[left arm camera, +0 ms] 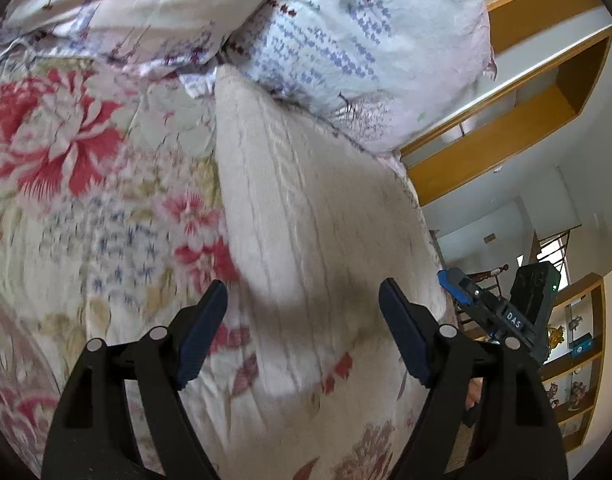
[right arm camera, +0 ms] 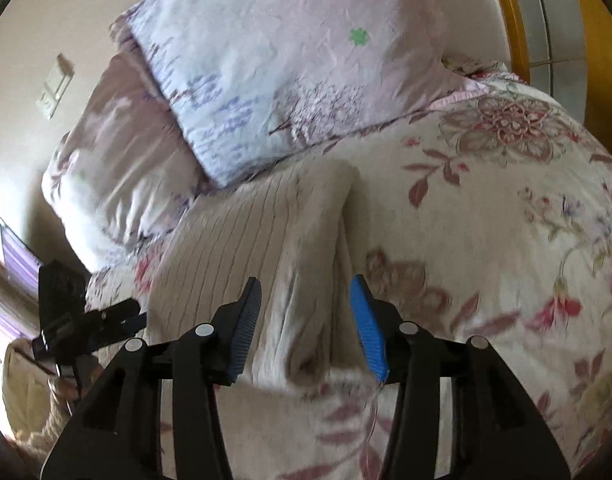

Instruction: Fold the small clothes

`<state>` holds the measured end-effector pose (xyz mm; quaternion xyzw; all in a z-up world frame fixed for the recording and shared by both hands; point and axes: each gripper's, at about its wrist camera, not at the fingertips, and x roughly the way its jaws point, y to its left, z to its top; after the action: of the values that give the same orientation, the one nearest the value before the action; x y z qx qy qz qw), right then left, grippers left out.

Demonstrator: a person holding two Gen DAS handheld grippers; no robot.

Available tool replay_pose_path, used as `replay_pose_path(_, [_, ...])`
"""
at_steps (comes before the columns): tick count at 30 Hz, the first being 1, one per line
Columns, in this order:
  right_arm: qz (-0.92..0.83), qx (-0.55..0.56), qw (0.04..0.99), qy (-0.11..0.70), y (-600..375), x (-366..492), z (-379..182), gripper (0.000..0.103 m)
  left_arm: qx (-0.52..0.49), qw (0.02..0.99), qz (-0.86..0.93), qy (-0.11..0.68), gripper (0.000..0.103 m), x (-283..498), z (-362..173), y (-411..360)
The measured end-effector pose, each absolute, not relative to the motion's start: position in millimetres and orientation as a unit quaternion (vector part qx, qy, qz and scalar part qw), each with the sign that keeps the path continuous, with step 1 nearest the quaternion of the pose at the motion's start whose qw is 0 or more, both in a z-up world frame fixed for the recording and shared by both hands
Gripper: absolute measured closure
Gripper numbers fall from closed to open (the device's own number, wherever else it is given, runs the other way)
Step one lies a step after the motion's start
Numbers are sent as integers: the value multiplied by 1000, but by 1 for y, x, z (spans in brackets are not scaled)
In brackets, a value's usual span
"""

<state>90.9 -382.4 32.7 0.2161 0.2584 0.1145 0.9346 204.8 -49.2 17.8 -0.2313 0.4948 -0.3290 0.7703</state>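
A cream ribbed knit garment (left arm camera: 306, 216) lies on a floral bedspread (left arm camera: 86, 200), its far end against the pillows. My left gripper (left arm camera: 304, 312) is open and empty, hovering over the garment's near end. In the right wrist view the same garment (right arm camera: 242, 248) lies partly folded, with a thick fold ridge running toward me. My right gripper (right arm camera: 306, 316) is open and empty, its fingers on either side of that ridge, just above it. Each gripper shows at the edge of the other's view: the right one (left arm camera: 506, 312) and the left one (right arm camera: 90, 320).
Two patterned pillows (left arm camera: 346, 40) (right arm camera: 286, 64) rest at the head of the bed. A wooden-framed wardrobe (left arm camera: 526, 112) and shelves with small items (left arm camera: 574, 360) stand beyond the bed's right side. The bedspread (right arm camera: 506, 240) extends to the right of the garment.
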Motion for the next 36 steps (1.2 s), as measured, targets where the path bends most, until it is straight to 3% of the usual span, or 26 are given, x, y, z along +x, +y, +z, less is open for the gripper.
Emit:
replay_pose_path(6, [117, 211, 929, 280, -371, 91, 13, 61, -227, 762, -321, 515, 35, 195, 8, -50])
replay_pose_path(8, [119, 218, 926, 283, -371, 91, 6, 70, -225, 761, -320, 518, 42, 194, 6, -50])
replay_pose_path(10, [120, 217, 925, 287, -368, 94, 0, 88, -223, 758, -322, 523, 52, 193, 4, -52])
replay_pose_path(12, [110, 200, 934, 275, -366, 90, 4, 93, -222, 752, -329, 526, 63, 193, 2, -53])
replay_pose_path(17, [89, 194, 959, 186, -376, 57, 37, 94, -223, 749, -336, 525, 64, 190, 3, -54])
replay_pose_path(24, [49, 209, 932, 291, -385, 90, -9, 94, -214, 745, -341, 533, 63, 187, -5, -56])
replay_pose_path(26, [57, 221, 929, 290, -388, 88, -6, 92, -213, 744, -342, 533, 56, 186, -4, -55])
replay_pose_path(27, [66, 230, 927, 289, -391, 87, -2, 84, -215, 743, -343, 532, 53, 187, -2, -54])
replay_pose_path(28, [70, 240, 924, 288, -393, 86, 0, 69, -218, 743, -344, 531, 46, 188, -1, -53])
replay_pose_path(30, [80, 266, 919, 278, -400, 84, 8, 54, -221, 750, -340, 522, 38, 190, 3, -51])
replay_pose_path(36, [102, 310, 909, 260, -401, 110, 18, 55, -225, 762, -312, 521, 35, 203, 5, -52])
